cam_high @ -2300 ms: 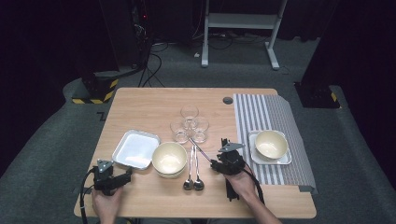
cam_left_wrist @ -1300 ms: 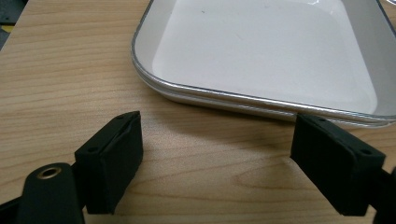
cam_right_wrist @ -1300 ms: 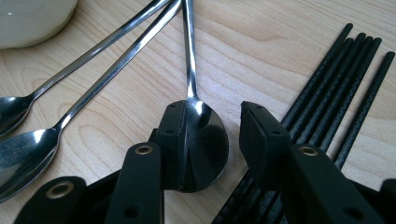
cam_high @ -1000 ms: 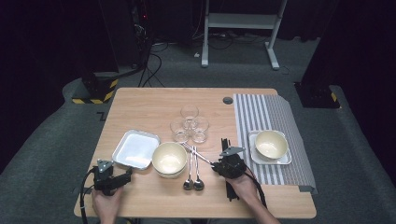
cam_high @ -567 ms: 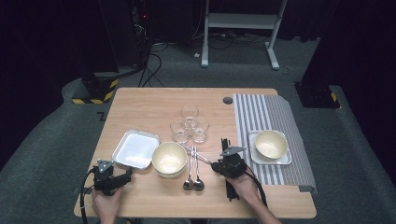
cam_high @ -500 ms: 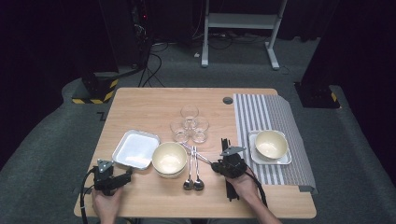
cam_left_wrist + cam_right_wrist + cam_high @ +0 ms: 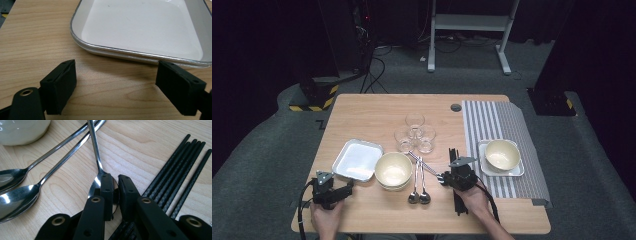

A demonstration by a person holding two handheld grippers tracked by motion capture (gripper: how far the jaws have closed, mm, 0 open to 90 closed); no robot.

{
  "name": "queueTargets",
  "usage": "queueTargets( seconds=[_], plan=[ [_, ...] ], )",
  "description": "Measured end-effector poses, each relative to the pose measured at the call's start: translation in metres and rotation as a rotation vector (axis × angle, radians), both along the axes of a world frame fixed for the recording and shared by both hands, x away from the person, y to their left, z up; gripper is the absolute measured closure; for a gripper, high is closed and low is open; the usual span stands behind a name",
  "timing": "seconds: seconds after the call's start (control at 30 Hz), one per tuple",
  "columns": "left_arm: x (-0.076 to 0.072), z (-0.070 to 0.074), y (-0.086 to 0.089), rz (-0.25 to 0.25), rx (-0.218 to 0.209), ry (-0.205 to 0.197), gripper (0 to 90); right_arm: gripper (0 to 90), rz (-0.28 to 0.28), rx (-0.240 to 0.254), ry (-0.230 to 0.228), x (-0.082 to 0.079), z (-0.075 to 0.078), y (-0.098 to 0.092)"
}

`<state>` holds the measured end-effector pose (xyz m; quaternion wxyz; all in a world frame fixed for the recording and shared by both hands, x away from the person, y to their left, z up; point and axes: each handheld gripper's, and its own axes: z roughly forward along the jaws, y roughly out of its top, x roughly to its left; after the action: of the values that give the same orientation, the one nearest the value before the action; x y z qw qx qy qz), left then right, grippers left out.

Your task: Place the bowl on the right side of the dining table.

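Three spoons (image 7: 418,176) lay near the table's (image 7: 362,107) front edge: two side by side, one (image 7: 98,173) pinched in the right gripper. Three glasses (image 7: 415,133) clustered at the table's middle. Two bowls: one (image 7: 393,170) left of the spoons, one (image 7: 502,154) on a plate toward the right edge. Two square plates (image 7: 357,160) (image 7: 517,171). One striped mat (image 7: 492,120). Several black chopsticks (image 7: 180,167), about five.
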<state>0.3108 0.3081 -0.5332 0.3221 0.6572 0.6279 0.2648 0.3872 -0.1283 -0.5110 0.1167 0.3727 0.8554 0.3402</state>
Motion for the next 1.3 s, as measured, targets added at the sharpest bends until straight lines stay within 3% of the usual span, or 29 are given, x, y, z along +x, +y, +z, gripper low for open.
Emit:
queueTargets(
  seconds=[0.7, 1.3],
  plan=[
    [0.000, 0.000, 0.000, 0.000, 0.000, -0.001, 17.2, 88.5, 0.026, 0.030, -0.017, -0.007, 0.007, 0.003],
    [0.000, 0.000, 0.001, -0.004, -0.003, 0.001, 17.2, 89.8, 0.031, 0.016, -0.028, -0.008, 0.011, 0.009]
  ],
)
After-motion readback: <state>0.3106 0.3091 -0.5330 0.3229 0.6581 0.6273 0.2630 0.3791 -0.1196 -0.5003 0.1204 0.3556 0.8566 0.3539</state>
